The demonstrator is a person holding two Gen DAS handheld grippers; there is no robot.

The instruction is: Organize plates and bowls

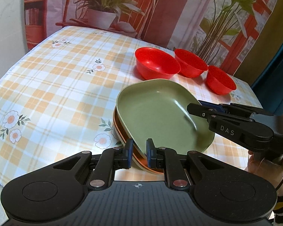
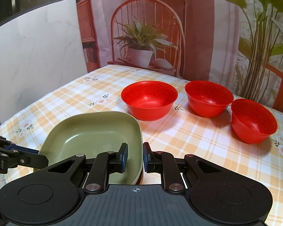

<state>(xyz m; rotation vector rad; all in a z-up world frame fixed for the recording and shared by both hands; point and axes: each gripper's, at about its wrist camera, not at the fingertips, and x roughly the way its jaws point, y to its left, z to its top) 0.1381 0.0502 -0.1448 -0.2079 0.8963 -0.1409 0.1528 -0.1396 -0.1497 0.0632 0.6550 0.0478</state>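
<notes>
So the green plate sits tilted on top of a stack, with an orange plate peeking out underneath it, all on the desk with the checked flower cloth. The left gripper has its fingers a little apart, straddling the near rim of the plates; the pads don't look pressed onto anything, so I'd call it loosely open around the edge, not clamped. The right gripper is the same deal: fingers slightly parted with the green plate's corner rim between them, gap visible on both sides.

Ahead of the right fingers, well past the plates, three red bowls stand upright on the desk: the left bowl, the middle bowl and the right bowl, the last two nearly touching.
</notes>
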